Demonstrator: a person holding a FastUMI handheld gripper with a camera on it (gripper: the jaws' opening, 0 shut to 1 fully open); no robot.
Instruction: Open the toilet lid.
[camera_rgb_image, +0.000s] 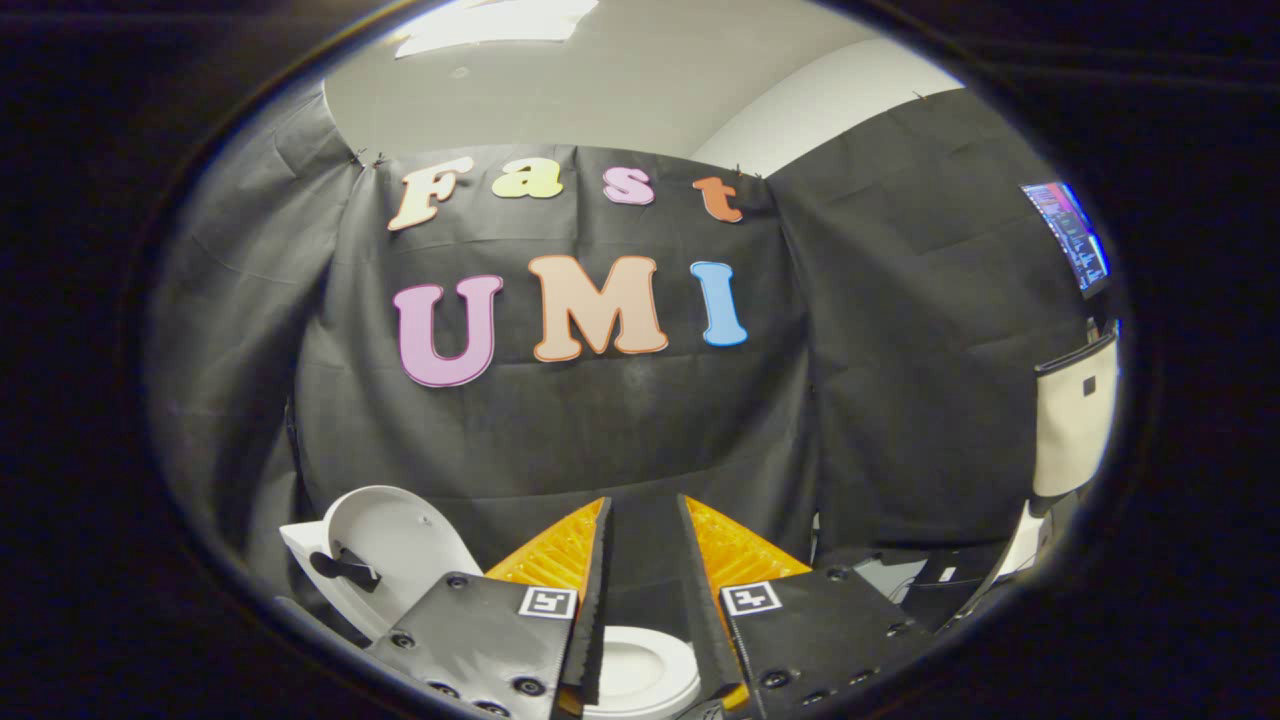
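A white toilet lid (395, 545) stands raised and tilted back, left of my fingers, with a dark hinge piece (345, 568) on its inner face. Below and between my fingers shows the white seat ring and bowl (640, 672). My gripper (643, 510) is held high above the toilet and points at the black cloth wall. Its fingers (560, 555) stand a little apart with nothing between them, and they touch neither the lid nor the seat.
Black cloth walls (600, 430) close in the booth ahead and on both sides. At the right hang a lit screen (1075, 235) and a cream panel (1075, 420). Dark and white gear (940, 575) lies low on the right.
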